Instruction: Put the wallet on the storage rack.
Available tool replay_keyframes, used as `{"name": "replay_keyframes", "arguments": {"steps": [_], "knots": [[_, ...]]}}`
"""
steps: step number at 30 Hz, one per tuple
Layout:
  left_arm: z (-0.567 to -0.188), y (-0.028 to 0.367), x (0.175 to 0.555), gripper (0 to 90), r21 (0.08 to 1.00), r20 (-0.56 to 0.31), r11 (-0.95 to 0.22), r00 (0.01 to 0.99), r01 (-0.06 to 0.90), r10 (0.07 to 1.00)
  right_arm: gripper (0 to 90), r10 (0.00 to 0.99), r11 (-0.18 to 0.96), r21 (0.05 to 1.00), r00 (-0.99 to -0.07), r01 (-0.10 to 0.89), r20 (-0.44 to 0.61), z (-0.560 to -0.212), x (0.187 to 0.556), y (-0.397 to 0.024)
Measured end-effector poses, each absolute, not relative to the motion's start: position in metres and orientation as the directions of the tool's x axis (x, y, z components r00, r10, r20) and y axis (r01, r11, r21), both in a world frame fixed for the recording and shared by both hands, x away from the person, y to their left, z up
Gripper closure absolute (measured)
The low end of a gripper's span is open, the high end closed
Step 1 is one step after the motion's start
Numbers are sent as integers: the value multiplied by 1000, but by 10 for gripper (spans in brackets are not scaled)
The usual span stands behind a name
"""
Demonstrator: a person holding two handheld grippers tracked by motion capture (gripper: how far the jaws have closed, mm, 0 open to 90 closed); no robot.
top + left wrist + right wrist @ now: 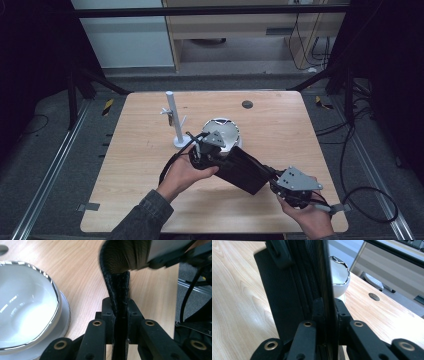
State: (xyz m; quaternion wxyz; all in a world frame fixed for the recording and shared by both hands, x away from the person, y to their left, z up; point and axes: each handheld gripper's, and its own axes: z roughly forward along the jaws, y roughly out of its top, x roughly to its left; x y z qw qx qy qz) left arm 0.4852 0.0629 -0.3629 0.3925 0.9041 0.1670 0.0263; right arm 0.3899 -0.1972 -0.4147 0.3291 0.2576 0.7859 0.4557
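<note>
From the high view I am looking down on a square wooden table [150,200], where my two hands are holding a flat black pouch [243,170] between them, lifted above the middle of the surface toward its near edge. My left hand [182,175] is gripping the left gripper [202,150] at the pouch's upper left end, and my right hand [307,215] is gripping the right gripper [280,186] at its lower right end. Just behind the left gripper a white bowl [227,131] is sitting near the table's centre, and to its left a white stand [175,120] with small pegs is rising upright from a round base. A dark round disc [247,104] is lying toward the far edge.

In the left gripper view I am seeing the jaws drawn together on a thin, textured black edge of the pouch [120,282], which is rising from between them and widening above. The bowl [25,305], glossy with a silvery rim, is standing just beside the gripper on the wood [82,272].

In the right gripper view the jaws are clamping the pouch [284,292] edge-on, its woven black face standing upright and running away from the camera. Past it the bowl [340,277] is showing, and the disc [374,296] is lying farther off on the table [234,302].
</note>
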Motion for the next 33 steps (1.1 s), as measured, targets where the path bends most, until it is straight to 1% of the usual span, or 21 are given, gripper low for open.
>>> {"name": "replay_keyframes", "arguments": {"steps": [2, 4, 5, 6, 9, 10, 12, 14, 16, 18, 22, 26, 28, 33], "knots": [[-355, 61, 484, 807, 714, -81, -641, 943, 281, 323, 782, 704, 446, 888, -655, 107, -274, -417, 390, -197], [-346, 59, 485, 809, 705, -78, -650, 942, 283, 325, 714, 699, 439, 892, -666, 112, -260, -422, 391, -196], [-341, 58, 485, 809, 706, -75, -648, 940, 285, 332, 645, 696, 436, 892, -673, 118, -250, -424, 392, -195], [-336, 57, 487, 809, 701, -71, -654, 941, 283, 331, 545, 696, 434, 891, -677, 130, -240, -426, 394, -192], [-321, 56, 490, 809, 697, -61, -658, 937, 287, 344, 339, 680, 440, 881, -705, 173, -201, -436, 398, -188], [-316, 56, 492, 809, 700, -58, -654, 936, 286, 347, 269, 682, 442, 880, -703, 175, -203, -440, 398, -188], [-305, 57, 494, 809, 695, -45, -661, 934, 285, 355, 205, 684, 437, 880, -704, 186, -191, -447, 401, -189], [-295, 59, 497, 808, 687, -24, -670, 930, 281, 366, 130, 708, 406, 887, -690, 218, -154, -455, 405, -196], [-285, 62, 498, 808, 684, -6, -670, 921, 288, 390, 113, 733, 383, 889, -668, 249, -129, -458, 410, -201], [-279, 64, 500, 808, 687, -4, -665, 916, 294, 401, 93, 774, 354, 883, -626, 307, -92, -466, 418, -208], [-268, 68, 506, 808, 704, -7, -638, 901, 312, 433, 63, 846, 316, 832, -533, 456, -29, -483, 436, -219], [-258, 70, 509, 808, 702, 25, -641, 889, 310, 457, 61, 883, 296, 809, -468, 508, -29, -490, 446, -226], [-254, 71, 511, 808, 708, 24, -634, 888, 310, 460, 48, 888, 290, 809, -460, 512, -27, -490, 448, -228], [-248, 75, 517, 808, 718, 27, -621, 879, 315, 477, 58, 908, 274, 777, -419, 566, -15, -498, 459, -231]]}}
